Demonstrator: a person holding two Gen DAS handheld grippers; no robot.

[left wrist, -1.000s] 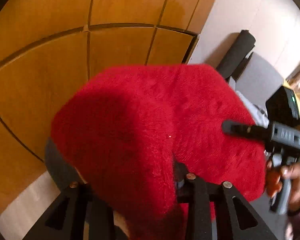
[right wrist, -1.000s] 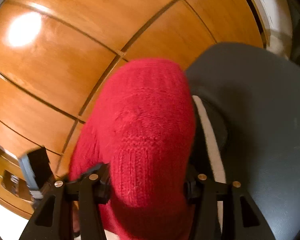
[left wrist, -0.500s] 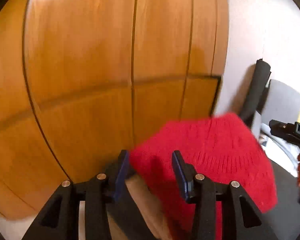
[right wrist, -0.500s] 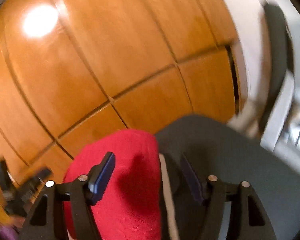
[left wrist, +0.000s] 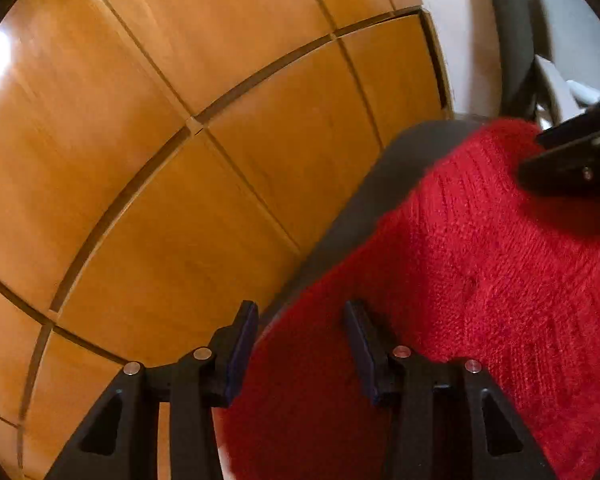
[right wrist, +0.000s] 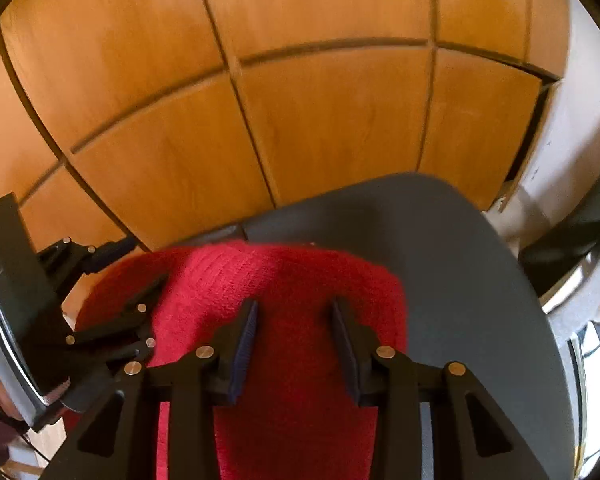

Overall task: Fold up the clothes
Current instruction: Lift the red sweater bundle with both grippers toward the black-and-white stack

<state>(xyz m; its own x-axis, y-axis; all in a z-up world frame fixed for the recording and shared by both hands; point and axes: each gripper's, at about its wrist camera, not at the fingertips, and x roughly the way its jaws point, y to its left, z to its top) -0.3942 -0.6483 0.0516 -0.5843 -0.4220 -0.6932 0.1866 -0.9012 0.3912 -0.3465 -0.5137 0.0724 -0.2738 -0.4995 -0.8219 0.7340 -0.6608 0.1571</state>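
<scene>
Jaws of left gripper [left wrist: 300, 356] and right gripper [right wrist: 292, 348] stand wide, gripping nothing; red knitted sweater [right wrist: 300, 280] lies on grey table [right wrist: 480, 280]. Step: between folds. Next: close on far edge, judged

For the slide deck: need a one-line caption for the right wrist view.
Right gripper, jaws open, above red knit sweater on grey table; left gripper alongside.

Both grippers are hanging with jaws spread wide: the left gripper [left wrist: 300, 344] is sitting just beside the right gripper [right wrist: 294, 336], fingers gripping nothing.
</scene>
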